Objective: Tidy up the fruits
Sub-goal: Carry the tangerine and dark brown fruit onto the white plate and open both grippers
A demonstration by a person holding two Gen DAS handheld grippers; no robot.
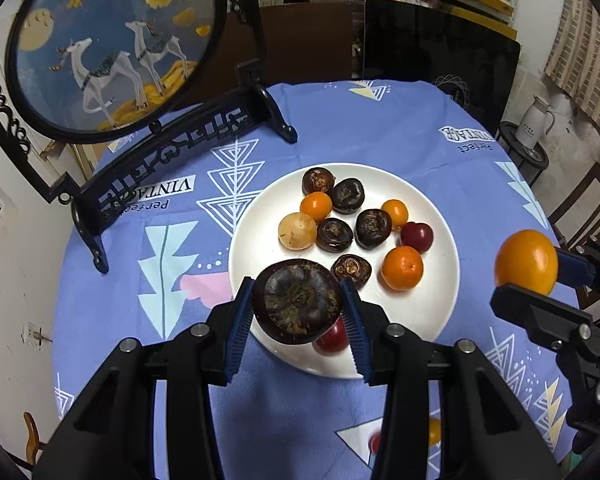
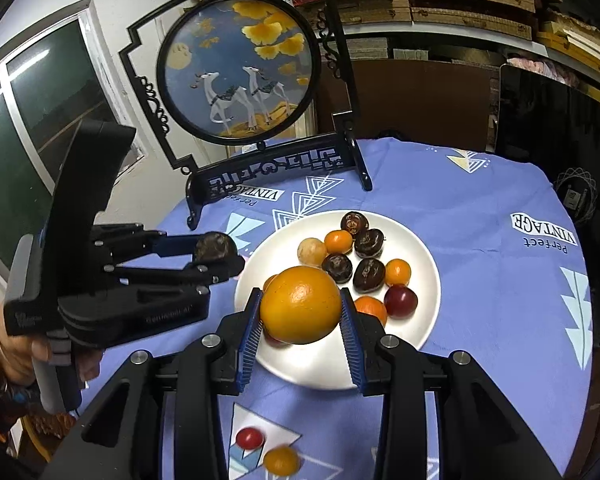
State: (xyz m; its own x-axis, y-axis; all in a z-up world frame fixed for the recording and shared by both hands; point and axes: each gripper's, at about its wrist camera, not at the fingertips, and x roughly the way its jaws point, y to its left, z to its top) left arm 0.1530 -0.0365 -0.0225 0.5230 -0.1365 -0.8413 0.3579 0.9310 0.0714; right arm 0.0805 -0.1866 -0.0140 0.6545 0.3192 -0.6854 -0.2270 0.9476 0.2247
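A white plate [image 1: 440,304] [image 2: 420,320] on the blue cloth holds several fruits: dark water chestnuts, small oranges, red fruits and a pale round fruit [image 1: 297,231]. My left gripper [image 1: 298,308] is shut on a dark water chestnut [image 1: 298,302] and holds it above the plate's near-left edge; it also shows in the right wrist view [image 2: 216,254]. My right gripper [image 2: 300,312] is shut on an orange [image 2: 300,304] above the plate's near edge; it shows in the left wrist view [image 1: 526,278] right of the plate.
A round deer-painting screen on a black stand [image 1: 112,40] [image 2: 240,68] stands at the table's back left. A small red fruit [image 2: 249,438] and a small orange fruit [image 2: 281,460] lie on the cloth near me. A dark panel [image 1: 440,56] stands behind the table.
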